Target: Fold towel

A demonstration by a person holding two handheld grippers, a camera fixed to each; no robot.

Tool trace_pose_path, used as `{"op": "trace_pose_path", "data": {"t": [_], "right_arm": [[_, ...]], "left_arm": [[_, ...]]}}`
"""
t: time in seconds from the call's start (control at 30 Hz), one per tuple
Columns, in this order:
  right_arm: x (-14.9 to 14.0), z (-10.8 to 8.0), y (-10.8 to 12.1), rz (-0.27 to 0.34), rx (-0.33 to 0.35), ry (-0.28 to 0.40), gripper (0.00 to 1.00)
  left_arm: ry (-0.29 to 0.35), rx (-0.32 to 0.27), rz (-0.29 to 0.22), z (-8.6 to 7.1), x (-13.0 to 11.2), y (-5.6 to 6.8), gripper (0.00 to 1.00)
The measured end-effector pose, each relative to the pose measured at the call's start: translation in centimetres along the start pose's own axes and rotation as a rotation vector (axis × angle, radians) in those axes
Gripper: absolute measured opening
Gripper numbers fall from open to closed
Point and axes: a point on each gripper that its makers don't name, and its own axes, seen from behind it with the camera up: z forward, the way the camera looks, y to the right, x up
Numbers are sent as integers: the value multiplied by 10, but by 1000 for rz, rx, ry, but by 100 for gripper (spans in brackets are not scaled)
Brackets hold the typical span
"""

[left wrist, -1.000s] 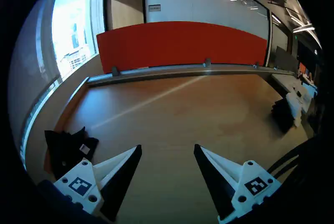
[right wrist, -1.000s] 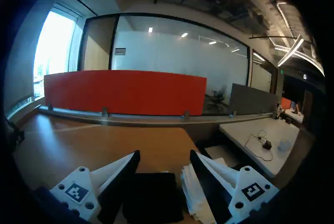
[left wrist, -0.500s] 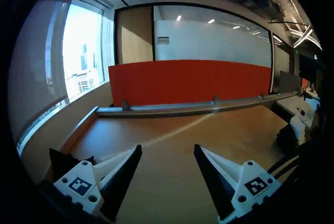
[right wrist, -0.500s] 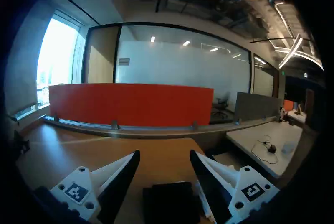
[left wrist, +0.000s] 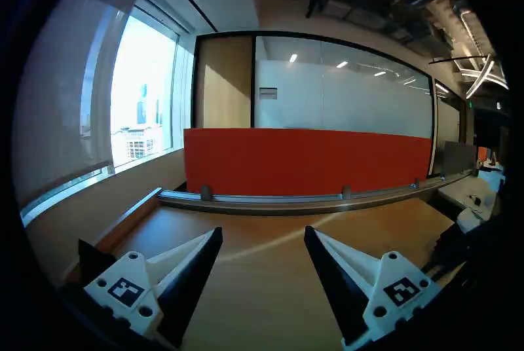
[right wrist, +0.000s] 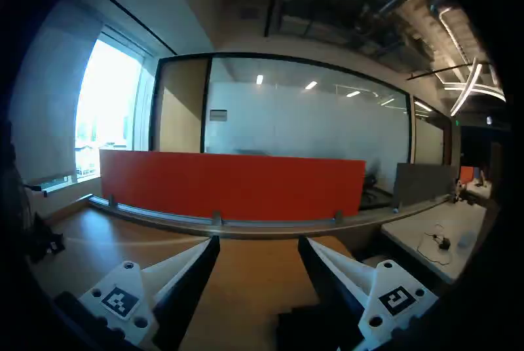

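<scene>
My left gripper point(left wrist: 262, 230) is open above the wooden table point(left wrist: 262, 266), nothing between its fingers. A crumpled black towel point(left wrist: 88, 256) lies at the table's left edge, mostly hidden behind the left finger. A dark folded stack point(left wrist: 450, 246) with white cloth point(left wrist: 469, 219) beside it sits at the far right. My right gripper point(right wrist: 257, 240) is also open and holds nothing. A folded black towel point(right wrist: 304, 328) lies low under its right finger. Another black cloth with a small tag point(right wrist: 44, 241) shows at the far left.
A red divider panel point(left wrist: 308, 161) on a metal rail closes the back of the table. Windows run along the left. A white desk point(right wrist: 429, 233) with a cable and small items stands to the right, beyond a gap.
Both views have tipped upward: the table and towels slid down in the frames and more ceiling shows. The white stack beside the black folded towel has dropped out of the right gripper view. Both grippers stayed open.
</scene>
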Motion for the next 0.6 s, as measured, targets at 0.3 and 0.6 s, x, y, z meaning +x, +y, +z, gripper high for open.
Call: {"op": "trace_pose_path", "data": {"t": [0.3,0.6], "right_arm": [[4,4,-40,25,29,1,93],[5,6,-50,55,37,7,93]], "left_arm": [[39,-6,-17,-2,7,-2,93],[56,-14,-15,-3,1,-5,92]]}}
